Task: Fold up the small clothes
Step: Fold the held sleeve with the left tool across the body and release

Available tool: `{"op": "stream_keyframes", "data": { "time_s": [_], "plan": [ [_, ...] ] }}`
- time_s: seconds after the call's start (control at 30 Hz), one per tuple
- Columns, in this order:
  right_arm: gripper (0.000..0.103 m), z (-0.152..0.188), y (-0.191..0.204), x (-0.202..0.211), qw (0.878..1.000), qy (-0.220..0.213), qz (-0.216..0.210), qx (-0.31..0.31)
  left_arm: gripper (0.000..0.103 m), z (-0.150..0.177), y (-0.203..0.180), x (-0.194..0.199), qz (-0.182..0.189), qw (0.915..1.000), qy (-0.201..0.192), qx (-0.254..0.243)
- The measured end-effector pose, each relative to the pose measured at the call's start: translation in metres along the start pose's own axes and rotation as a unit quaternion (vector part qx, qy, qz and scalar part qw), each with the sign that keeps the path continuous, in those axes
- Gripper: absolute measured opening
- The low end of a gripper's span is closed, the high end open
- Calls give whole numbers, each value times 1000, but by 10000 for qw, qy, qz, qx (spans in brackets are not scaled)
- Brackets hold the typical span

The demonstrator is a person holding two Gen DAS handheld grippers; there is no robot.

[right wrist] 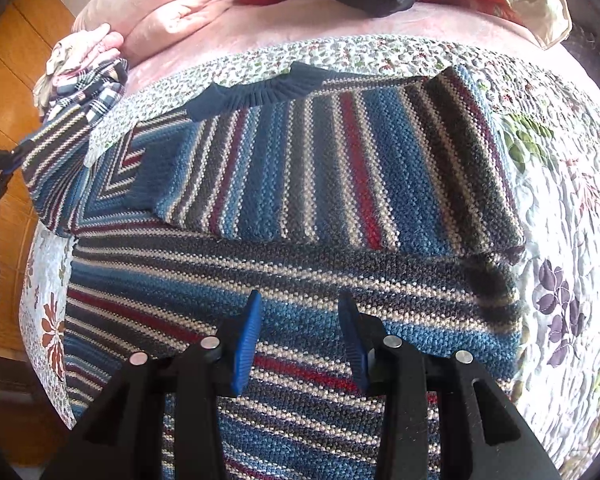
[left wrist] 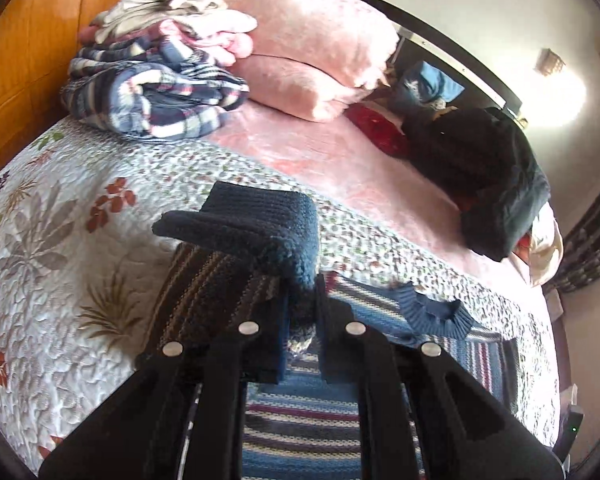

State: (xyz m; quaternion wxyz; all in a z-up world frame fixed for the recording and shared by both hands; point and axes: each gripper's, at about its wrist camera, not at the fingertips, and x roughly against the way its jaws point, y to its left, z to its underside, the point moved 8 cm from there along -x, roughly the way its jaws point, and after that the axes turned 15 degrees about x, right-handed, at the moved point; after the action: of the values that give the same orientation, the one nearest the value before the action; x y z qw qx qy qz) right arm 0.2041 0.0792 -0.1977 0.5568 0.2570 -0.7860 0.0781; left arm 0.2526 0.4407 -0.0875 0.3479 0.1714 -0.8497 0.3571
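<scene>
On floral quilted bedspread point(right wrist: 560, 208): striped knit sweater point(right wrist: 340, 184), one side folded over the body, navy ribbed collar point(right wrist: 260, 90) at far edge. Left gripper point(left wrist: 300, 300): jaws clamped on the sweater's navy cuff point(left wrist: 256, 220), sleeve raised off the quilt. Right gripper point(right wrist: 298, 340): blue-padded jaws parted, empty, poised just above the sweater's lower body. Plaid blanket point(left wrist: 152, 92) and pink pillows point(left wrist: 308, 52) well beyond.

1. One striped sweater point(right wrist: 300, 184) lies on the bed.
2. Two claws: the left claw point(left wrist: 300, 308) and the right claw point(right wrist: 300, 332).
3. Two pink pillows point(left wrist: 308, 52), stacked.
4. One floral quilt point(left wrist: 60, 240).
5. One pile of folded clothes point(left wrist: 160, 68).
6. One dark garment heap point(left wrist: 484, 168).
</scene>
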Motion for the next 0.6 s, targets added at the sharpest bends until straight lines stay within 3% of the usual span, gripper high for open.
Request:
{"op": "stream_keyframes", "data": {
  "time_s": [0.27,0.6],
  "plan": [
    [40,-12,-9,2,9999,-79,-62,12,9,71,-73,-39,324,9987,388,3],
    [40,-21,-3,23,9992,-354,-61,198,10,148,-63,-98,-99,9945,1040,-83]
  ]
}}
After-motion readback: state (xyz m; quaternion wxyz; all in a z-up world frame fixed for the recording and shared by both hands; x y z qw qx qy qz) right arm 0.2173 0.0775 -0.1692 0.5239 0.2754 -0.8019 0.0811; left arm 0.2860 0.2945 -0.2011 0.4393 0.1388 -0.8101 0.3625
